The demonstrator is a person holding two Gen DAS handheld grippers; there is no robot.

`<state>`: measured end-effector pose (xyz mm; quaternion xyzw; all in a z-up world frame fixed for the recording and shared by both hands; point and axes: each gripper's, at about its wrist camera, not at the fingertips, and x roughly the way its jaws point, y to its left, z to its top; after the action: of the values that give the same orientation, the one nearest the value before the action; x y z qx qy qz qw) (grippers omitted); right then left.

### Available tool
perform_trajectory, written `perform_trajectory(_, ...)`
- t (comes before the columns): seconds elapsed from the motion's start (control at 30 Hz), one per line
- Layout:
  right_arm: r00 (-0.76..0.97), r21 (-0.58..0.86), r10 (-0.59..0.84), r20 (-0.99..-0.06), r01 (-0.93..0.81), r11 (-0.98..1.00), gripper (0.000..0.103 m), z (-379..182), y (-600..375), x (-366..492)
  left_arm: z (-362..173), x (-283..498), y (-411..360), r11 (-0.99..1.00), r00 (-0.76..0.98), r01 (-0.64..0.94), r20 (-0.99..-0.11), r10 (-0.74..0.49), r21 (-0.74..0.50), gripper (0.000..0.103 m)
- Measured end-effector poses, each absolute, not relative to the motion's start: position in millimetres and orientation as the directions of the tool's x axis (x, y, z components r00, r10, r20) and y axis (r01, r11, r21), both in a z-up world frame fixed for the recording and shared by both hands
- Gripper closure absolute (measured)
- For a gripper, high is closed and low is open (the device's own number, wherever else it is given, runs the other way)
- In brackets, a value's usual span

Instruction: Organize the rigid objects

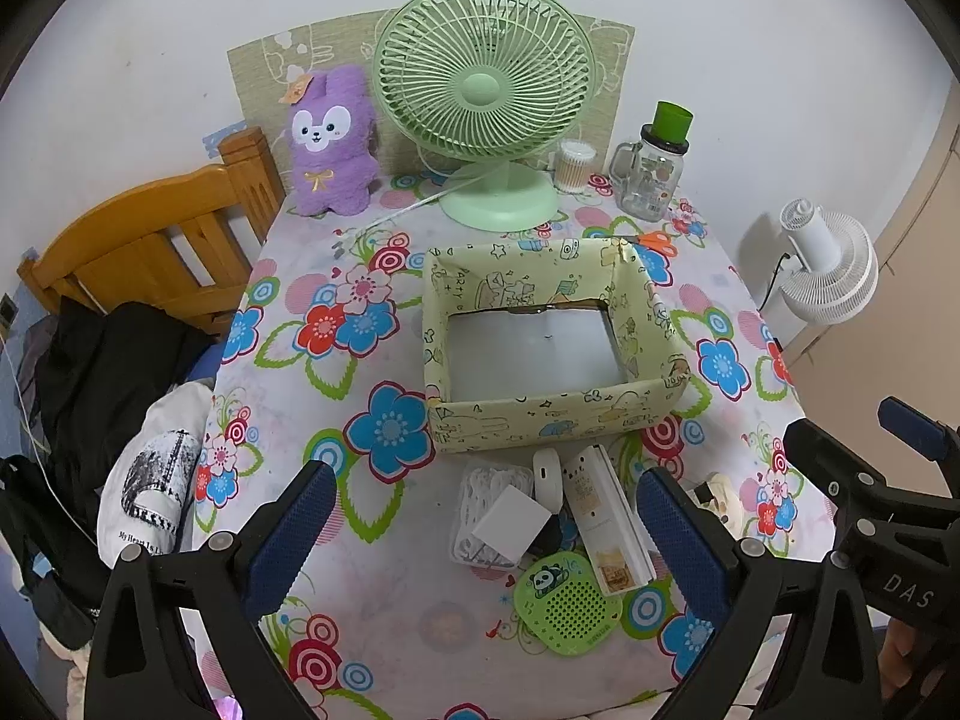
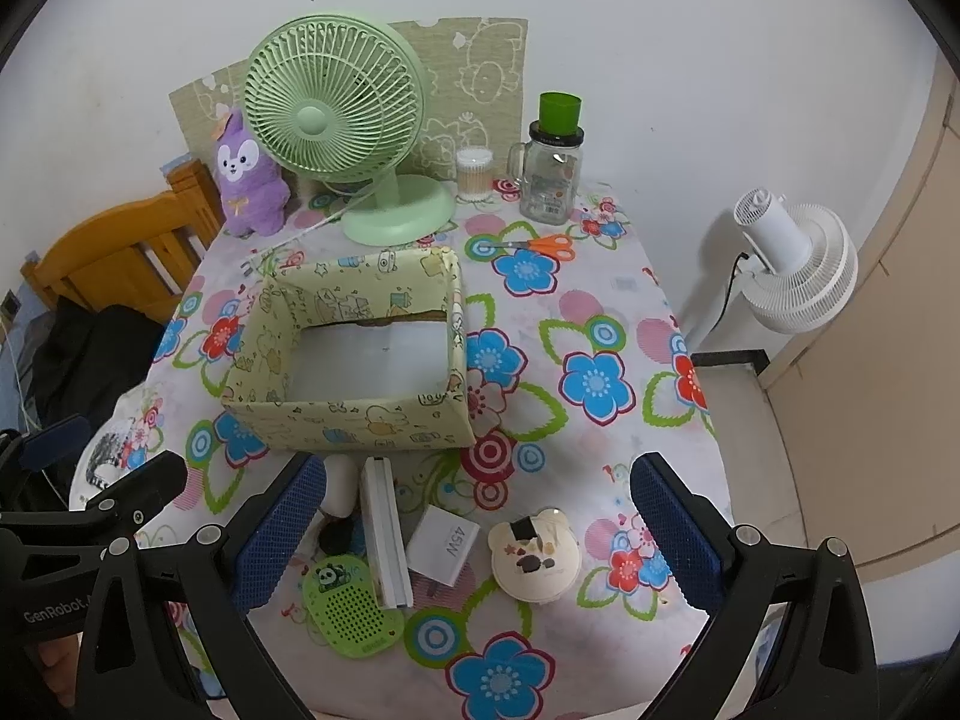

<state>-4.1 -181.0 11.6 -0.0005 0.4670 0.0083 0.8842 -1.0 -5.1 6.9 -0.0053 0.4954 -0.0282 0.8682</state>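
An empty yellow-green patterned box stands mid-table. In front of it lie small rigid items: a white 45W charger, a long white remote, a green panda disc, a white oval piece, a clear box of white bits, and a cream bear-shaped case. My left gripper is open above the pile, holding nothing. My right gripper is open above the charger and case, holding nothing.
At the table's back stand a green desk fan, a purple plush, a cotton-swab jar and a glass mug jar. Orange scissors lie behind the box. A wooden bed frame is left; a white fan is right.
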Motion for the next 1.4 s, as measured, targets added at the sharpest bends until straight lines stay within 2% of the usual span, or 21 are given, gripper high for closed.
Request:
perform_trajectory(0.53, 0.543, 0.017, 0.022, -0.839, -0.014, 1.0, 0.001, 2, -185, -3, -4, 0, -10, 0.998, 0.489, 0.054, -0.871, -0.051, -0.028, 0.002)
perform_trajectory(1.4, 0.478, 0.045, 0.053, -0.877, -0.028, 0.999, 0.001, -44, -193, 11, -56, 15, -21, 0.998, 0.396, 0.061, -0.918, -0.031, -0.008, 0.004)
